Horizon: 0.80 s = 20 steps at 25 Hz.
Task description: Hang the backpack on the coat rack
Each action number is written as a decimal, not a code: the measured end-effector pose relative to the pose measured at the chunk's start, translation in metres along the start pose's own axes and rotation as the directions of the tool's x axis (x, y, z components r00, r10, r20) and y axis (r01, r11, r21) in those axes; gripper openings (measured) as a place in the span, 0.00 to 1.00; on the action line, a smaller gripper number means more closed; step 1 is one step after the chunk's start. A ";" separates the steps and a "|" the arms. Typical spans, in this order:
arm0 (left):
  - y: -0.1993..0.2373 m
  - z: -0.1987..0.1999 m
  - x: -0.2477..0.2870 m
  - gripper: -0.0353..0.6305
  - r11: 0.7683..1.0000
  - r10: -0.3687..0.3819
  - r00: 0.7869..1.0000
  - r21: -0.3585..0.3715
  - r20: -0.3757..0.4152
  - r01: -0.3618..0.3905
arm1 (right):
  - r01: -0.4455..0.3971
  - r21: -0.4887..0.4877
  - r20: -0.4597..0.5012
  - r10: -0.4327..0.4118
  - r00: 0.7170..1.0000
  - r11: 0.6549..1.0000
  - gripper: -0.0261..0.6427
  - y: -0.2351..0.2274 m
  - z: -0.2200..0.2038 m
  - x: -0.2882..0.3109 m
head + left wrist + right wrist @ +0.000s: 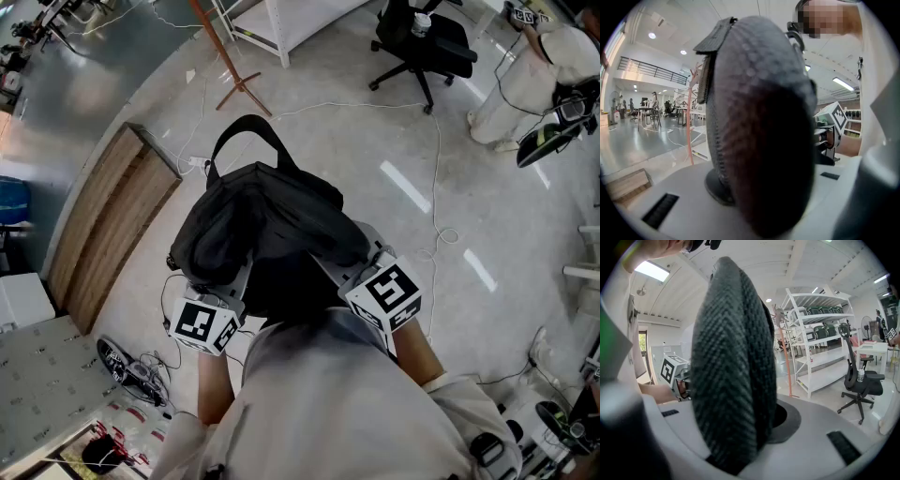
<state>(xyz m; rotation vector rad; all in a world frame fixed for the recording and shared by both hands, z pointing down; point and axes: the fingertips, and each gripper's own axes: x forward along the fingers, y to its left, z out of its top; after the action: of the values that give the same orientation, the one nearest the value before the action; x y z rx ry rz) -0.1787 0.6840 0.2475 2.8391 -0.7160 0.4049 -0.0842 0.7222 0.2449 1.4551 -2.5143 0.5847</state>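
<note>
Jaws of left gripper (234, 286) and right gripper (347, 255) tight on bulging black woven backpack (262, 220), top loop free.

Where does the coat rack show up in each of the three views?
Head view: coat rack at the top, beyond the backpack.
Left gripper view: coat rack, a thin pole left of the backpack.
Right gripper view: coat rack, a pole right of the backpack.
Shared landmark: the backpack.
</note>
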 end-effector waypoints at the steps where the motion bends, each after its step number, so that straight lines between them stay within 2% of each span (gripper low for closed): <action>1: 0.005 0.000 -0.007 0.19 1.000 0.006 1.000 0.002 0.003 -0.006 | -0.001 -0.006 0.003 0.001 1.000 1.000 0.25 0.007 0.000 0.004; 5: 0.023 -0.006 -0.038 0.19 1.000 0.004 1.000 0.013 0.019 -0.004 | 0.005 -0.027 0.015 -0.005 1.000 1.000 0.25 0.040 -0.002 0.021; 12: 0.041 -0.026 -0.083 0.19 0.996 -0.085 0.994 0.025 0.064 0.084 | 0.045 -0.053 0.013 -0.044 0.999 0.998 0.25 0.089 -0.013 0.037; 20: 0.038 -0.030 -0.127 0.19 0.977 -0.208 0.974 0.063 0.090 0.202 | 0.092 -0.054 0.025 -0.090 0.996 0.994 0.31 0.141 -0.018 0.033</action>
<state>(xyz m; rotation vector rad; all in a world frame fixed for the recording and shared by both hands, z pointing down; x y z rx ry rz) -0.3117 0.7139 0.2413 2.9613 -0.4264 0.2606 -0.2229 0.7662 0.2377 1.5553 -2.4452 0.4829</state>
